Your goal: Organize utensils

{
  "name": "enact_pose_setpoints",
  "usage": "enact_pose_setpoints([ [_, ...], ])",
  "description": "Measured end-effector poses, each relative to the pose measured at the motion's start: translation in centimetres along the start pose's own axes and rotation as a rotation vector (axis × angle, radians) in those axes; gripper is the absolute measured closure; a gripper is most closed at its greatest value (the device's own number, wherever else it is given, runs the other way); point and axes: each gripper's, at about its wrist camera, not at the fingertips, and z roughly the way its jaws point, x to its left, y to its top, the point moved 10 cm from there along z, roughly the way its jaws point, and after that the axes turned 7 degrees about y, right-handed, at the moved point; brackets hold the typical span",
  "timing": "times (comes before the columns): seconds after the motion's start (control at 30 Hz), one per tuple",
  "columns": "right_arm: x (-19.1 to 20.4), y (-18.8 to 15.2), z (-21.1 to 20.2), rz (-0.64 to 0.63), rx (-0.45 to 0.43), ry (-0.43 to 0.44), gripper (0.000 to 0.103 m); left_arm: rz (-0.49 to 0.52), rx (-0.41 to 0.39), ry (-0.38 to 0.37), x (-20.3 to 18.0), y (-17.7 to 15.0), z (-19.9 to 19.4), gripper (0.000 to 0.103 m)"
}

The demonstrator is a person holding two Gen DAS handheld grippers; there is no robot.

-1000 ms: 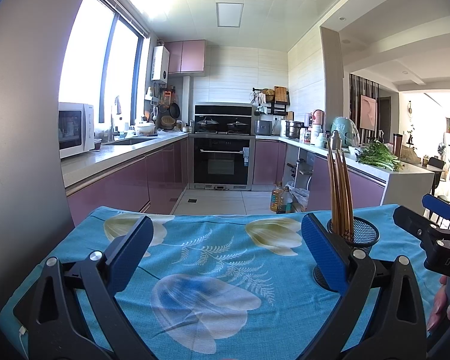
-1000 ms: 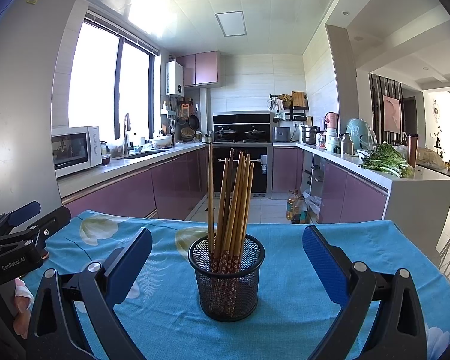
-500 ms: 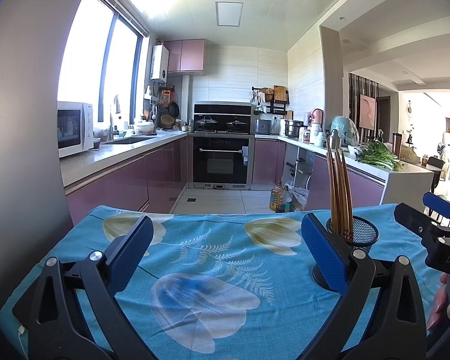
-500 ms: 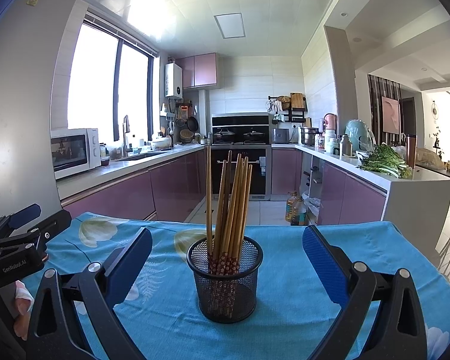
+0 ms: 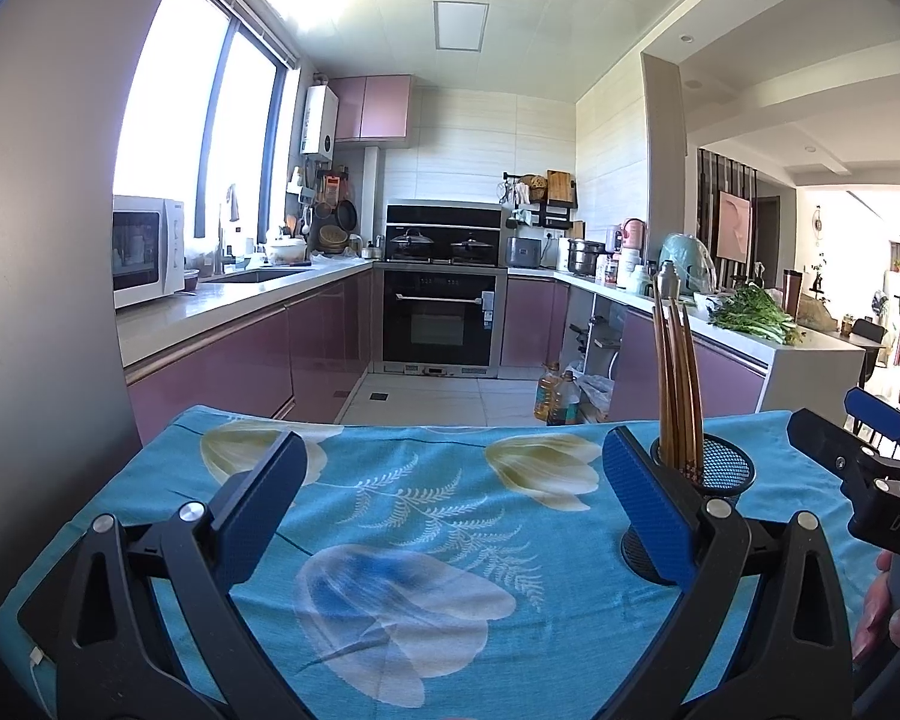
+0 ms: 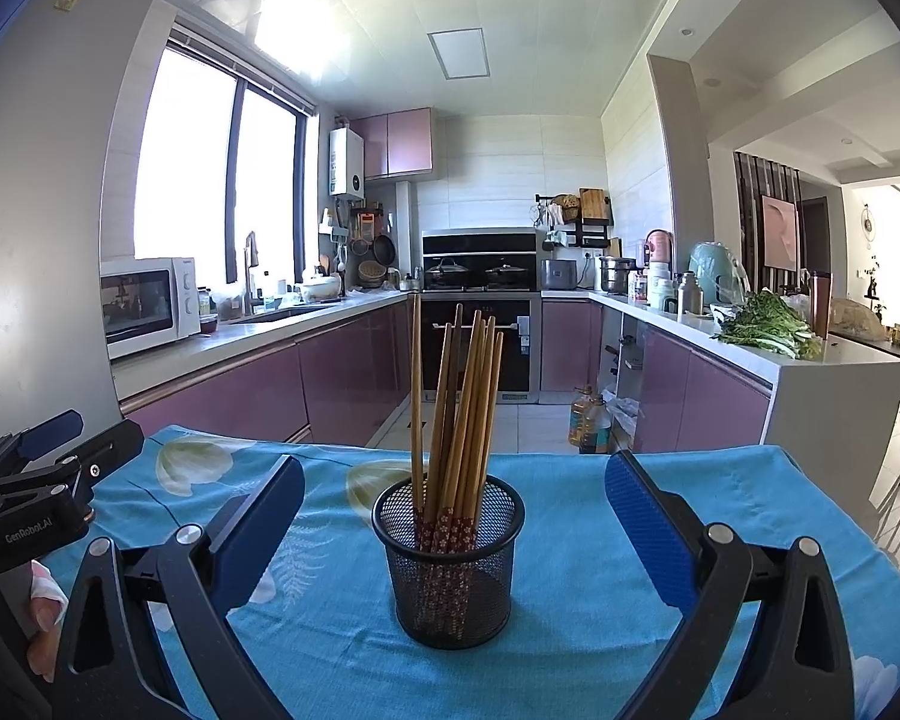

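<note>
**Chopstick holder centred between the right jaws, both grippers spread wide**

In the right wrist view the black mesh holder [image 6: 448, 561] stands upright at the lower centre of the frame on the worktop [image 6: 570, 600], which is covered by a blue floral cloth. A bundle of wooden chopsticks [image 6: 459, 414] stands in it, patterned red ends down, the tips fanning slightly to the right; one stick at the left of the bundle stands nearly vertical. The right gripper [image 6: 455, 525] has its jaws wide apart, one blue pad in the lower left and one in the lower right, with the holder midway between them and touching neither. It sits just beyond the pad tips.

In the left wrist view the left gripper [image 5: 450, 504] also has its jaws wide apart, over bare cloth [image 5: 414, 516]. The holder [image 5: 711, 474] appears at the right of the frame, partly hidden behind the right-hand pad, outside the gap between the jaws. The chopsticks [image 5: 678, 384] rise above that pad.

The right gripper's body [image 5: 870, 480] shows at the far right edge of this view.
</note>
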Motion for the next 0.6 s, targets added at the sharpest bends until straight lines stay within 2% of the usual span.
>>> enact_pose_setpoints([
  [0.6,-0.06,0.10,-0.11,0.003,-0.003,-0.002,0.006,0.000,-0.001,0.000,-0.01,-0.08,0.18,0.006],
])
